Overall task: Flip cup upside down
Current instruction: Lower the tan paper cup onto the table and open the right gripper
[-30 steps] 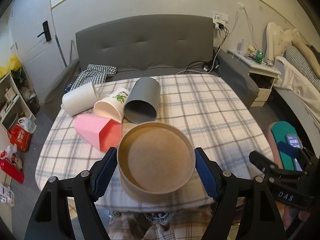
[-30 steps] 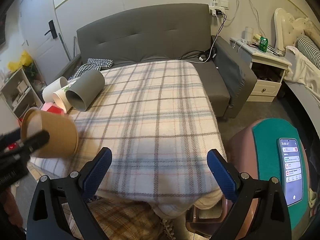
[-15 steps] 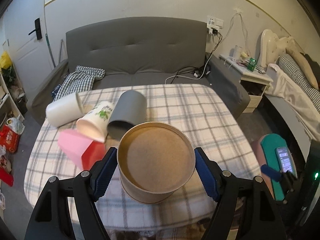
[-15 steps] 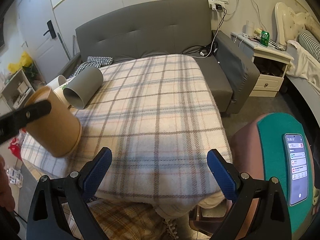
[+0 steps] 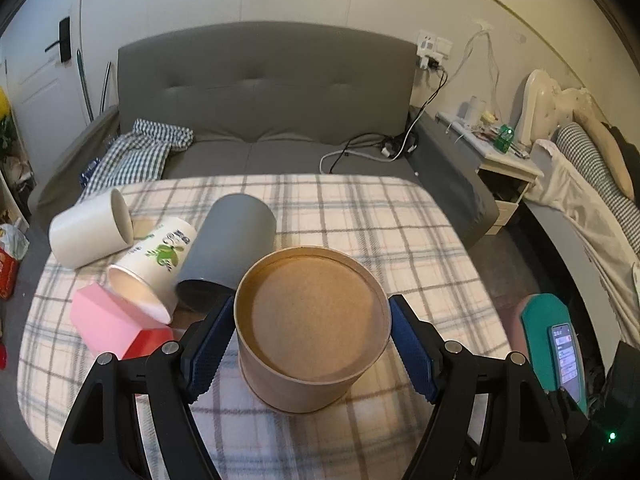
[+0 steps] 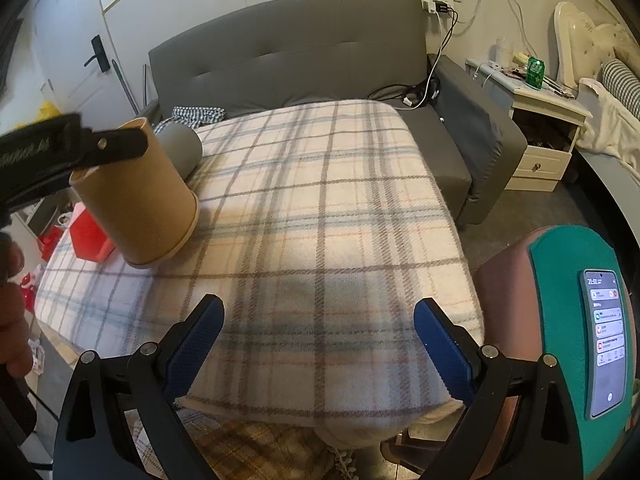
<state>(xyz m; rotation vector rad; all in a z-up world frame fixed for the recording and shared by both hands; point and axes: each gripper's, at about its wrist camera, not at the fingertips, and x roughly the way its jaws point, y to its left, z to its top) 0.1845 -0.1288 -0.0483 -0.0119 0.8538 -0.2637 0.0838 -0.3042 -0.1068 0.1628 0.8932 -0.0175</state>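
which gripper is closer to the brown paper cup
Left. The left gripper has its blue pads either side of the inverted brown paper cup; the right gripper hangs open at the plaid blanket's near edge, well apart from it.

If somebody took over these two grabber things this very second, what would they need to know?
Left gripper: shut on the brown paper cup, which is mouth-down, its rim at or just above the plaid blanket.
Right gripper: open, holding nothing, over the blanket's near edge.
Done: cup inverted.
Left: set it flat if needed, open the fingers, back away.
The grey cup, two white ones and a pink box lie behind.
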